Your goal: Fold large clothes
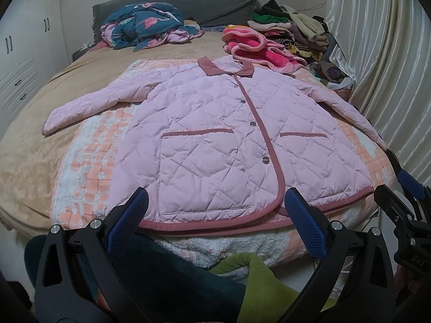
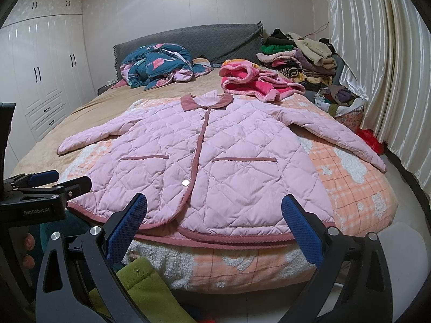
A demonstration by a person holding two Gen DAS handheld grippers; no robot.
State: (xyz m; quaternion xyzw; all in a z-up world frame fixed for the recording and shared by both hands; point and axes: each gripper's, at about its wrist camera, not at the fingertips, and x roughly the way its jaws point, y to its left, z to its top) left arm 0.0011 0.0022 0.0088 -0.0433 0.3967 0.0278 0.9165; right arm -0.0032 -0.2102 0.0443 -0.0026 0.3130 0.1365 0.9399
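- I'm holding the left gripper (image 1: 215, 215) wide apart, nothing between the blue pads; it's hovering just short of the jacket's hem, at 6 o'clock of the left wrist view.
- I'm holding the right gripper (image 2: 214, 215) wide apart too, gripping nothing, also sitting at 6 o'clock, just off the hem.
- The pink quilted jacket (image 1: 215, 134) is lying flat and face up on the bed, buttoned, collar (image 1: 226, 67) pointing to 12 o'clock, hem toward me.
- Both sleeves are spreading outward: one sleeve (image 1: 89, 105) is running to 9 o'clock, the other (image 1: 350, 113) to 3 o'clock, toward the curtain (image 1: 377, 53).
- Two trimmed pockets are showing on the front, one on each side of the button strip.
- The jacket is resting on an orange checked blanket (image 1: 86, 161), which is covering the near end of the tan bed sheet (image 1: 32, 134).
- A crumpled blue flamingo quilt (image 1: 145, 27) is sitting at 11 o'clock against the grey headboard (image 1: 188, 2).
- A bright pink fleece garment (image 1: 256, 45) is lying just beyond the collar, at 1 o'clock.
- A pile of mixed clothes (image 1: 291, 29) is stacking up at 1 o'clock, next to the curtain.
- White wardrobe (image 2: 40, 75) is standing at 9 o'clock in the right wrist view.
- Green fabric (image 2: 145, 290) is showing at 6 o'clock under the grippers; I cannot tell what it is.
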